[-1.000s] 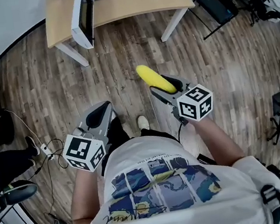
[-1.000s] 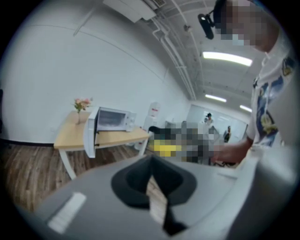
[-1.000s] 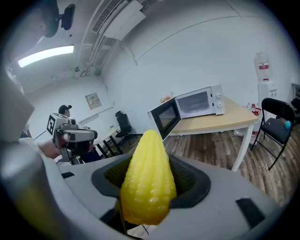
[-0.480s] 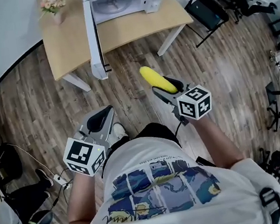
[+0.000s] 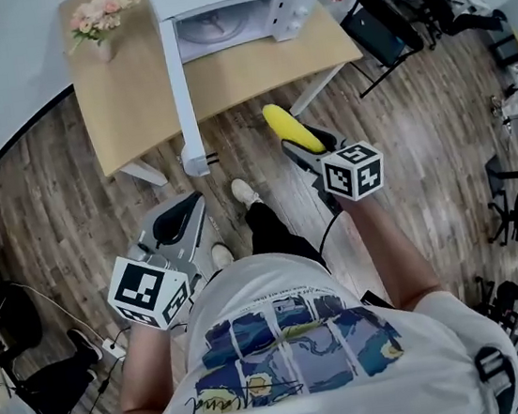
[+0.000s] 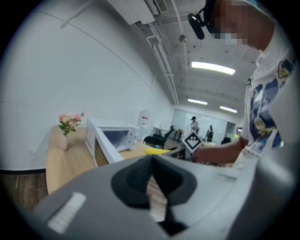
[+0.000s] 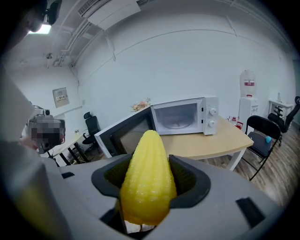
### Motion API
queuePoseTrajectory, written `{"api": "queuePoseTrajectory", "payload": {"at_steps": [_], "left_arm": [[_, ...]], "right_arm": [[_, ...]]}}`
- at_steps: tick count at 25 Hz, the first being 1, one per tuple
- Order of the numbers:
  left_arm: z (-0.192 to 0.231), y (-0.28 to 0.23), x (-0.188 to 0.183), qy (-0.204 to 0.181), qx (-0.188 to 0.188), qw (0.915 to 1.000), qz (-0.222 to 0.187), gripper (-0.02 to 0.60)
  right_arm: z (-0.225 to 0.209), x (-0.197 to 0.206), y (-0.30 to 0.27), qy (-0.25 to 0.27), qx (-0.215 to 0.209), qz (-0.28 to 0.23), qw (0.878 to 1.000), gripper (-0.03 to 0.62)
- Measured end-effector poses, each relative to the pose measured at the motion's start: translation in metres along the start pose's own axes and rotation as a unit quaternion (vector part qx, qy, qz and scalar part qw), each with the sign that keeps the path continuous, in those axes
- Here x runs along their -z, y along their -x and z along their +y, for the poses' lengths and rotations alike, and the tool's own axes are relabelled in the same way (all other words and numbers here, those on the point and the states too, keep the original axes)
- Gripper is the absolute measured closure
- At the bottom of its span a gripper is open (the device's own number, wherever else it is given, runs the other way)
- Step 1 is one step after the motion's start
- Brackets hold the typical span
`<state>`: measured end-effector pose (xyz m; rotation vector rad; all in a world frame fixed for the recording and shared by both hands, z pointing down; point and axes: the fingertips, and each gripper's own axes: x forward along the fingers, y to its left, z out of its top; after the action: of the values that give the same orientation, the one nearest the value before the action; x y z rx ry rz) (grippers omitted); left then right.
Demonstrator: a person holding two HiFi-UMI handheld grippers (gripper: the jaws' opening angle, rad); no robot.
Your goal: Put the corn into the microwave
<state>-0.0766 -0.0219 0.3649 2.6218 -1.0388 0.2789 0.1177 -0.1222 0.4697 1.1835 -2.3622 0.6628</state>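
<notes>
A yellow corn cob point(image 5: 290, 128) point(image 7: 148, 176) sticks out forward from my right gripper point(image 5: 305, 140) point(image 7: 150, 164), which is shut on it and held in the air just short of the table's near edge. The white microwave point(image 5: 233, 11) point(image 7: 183, 116) stands on the wooden table point(image 5: 131, 95), with its door point(image 5: 184, 97) point(image 7: 123, 133) swung wide open towards me and its cavity empty. My left gripper point(image 5: 181, 219) point(image 6: 151, 161) hangs lower at the left over the floor, shut with nothing in it. From the left gripper view the corn point(image 6: 157, 151) shows small, in front of the microwave point(image 6: 117, 137).
A vase of pink flowers point(image 5: 98, 19) point(image 6: 68, 123) stands on the table's left end. Black office chairs point(image 5: 386, 23) point(image 7: 261, 130) stand to the right of the table. My own legs and shoes point(image 5: 248, 198) are on the wood floor below the open door.
The table and microwave have come closer and lower in the head view as I walk up. Both grippers have moved forward with me, the corn still gripped in the right one.
</notes>
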Motion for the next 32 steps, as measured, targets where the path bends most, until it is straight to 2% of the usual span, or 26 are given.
{"api": "queuePoseTrajectory", "payload": {"at_steps": [8,15,22,32], "left_arm": [[0.049,-0.049,-0.042,0.005,-0.056,0.9984,-0.001,0.571],[0.079,-0.082,-0.059,0.013,-0.100,0.9948,0.014,0.571],[0.099,-0.100,-0.069,0.023,-0.136,0.9902,0.020,0.572],[0.120,-0.096,-0.070,0.043,-0.204,0.9778,0.021,0.571]], "right_arm": [[-0.078,-0.061,-0.097,0.020,-0.005,0.004,1.000,0.347],[-0.126,-0.101,-0.174,0.031,-0.010,0.005,0.999,0.347],[-0.155,-0.116,-0.236,0.032,-0.007,0.016,0.999,0.347],[-0.178,-0.123,-0.311,0.050,0.004,0.042,0.998,0.347]]}}
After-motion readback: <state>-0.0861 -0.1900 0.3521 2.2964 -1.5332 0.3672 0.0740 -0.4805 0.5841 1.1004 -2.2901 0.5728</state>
